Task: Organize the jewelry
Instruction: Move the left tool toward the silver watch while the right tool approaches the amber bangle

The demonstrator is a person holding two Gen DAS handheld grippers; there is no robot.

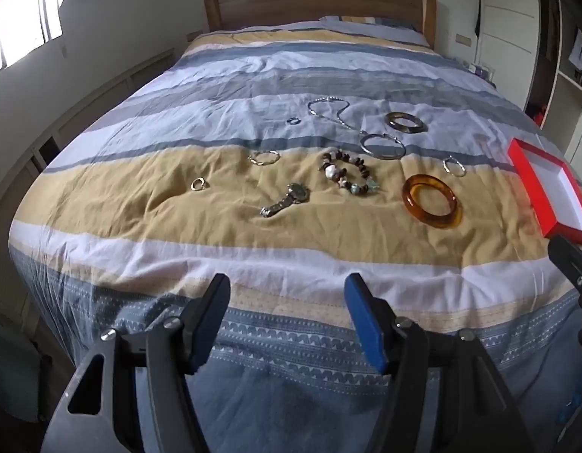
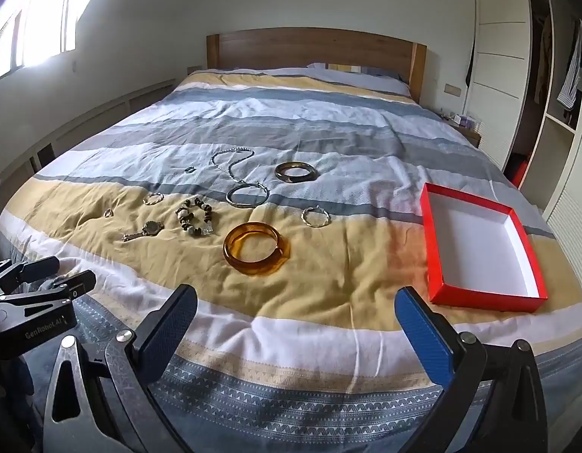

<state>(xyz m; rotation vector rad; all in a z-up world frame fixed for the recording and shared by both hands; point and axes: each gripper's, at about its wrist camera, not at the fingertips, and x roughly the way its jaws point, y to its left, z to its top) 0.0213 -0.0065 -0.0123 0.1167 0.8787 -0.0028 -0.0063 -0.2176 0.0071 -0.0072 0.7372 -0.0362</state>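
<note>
- Jewelry is scattered mid-bed on the striped duvet (image 2: 328,120), mostly on the yellow band toward the foot edge, none of it in the box yet.
- Amber bangle (image 2: 256,248): nearest piece to me. Looks rigid, glossy, probably slick and chip-prone. I'd pinch across one side of the rim, not span the ring.
- Dark bangle (image 2: 295,170) farther up, on the grey stripe: same approach.
- Beaded bracelet (image 2: 196,219): floppy, will sag. Grab a bunched section.
- Watch (image 2: 145,231) left of the beads: heaviest-looking, stiff case, limp strap. Take the case.
- Chain necklace (image 2: 232,166): thin and limp, one end touching or overlapping the large silver hoop (image 2: 247,195). Tangle risk, lift slowly.
- Small hoops and rings toward the left side: light, sunk in soft fabric, hard to get under.
- Red box (image 2: 479,249): near the bed's right edge at the foot, open top, white inside, empty.
- Right gripper (image 2: 296,321): jaws wide, nothing between them, hovering over the foot edge.
- Left gripper (image 1: 287,321): also wide and empty, at the foot edge.
</note>
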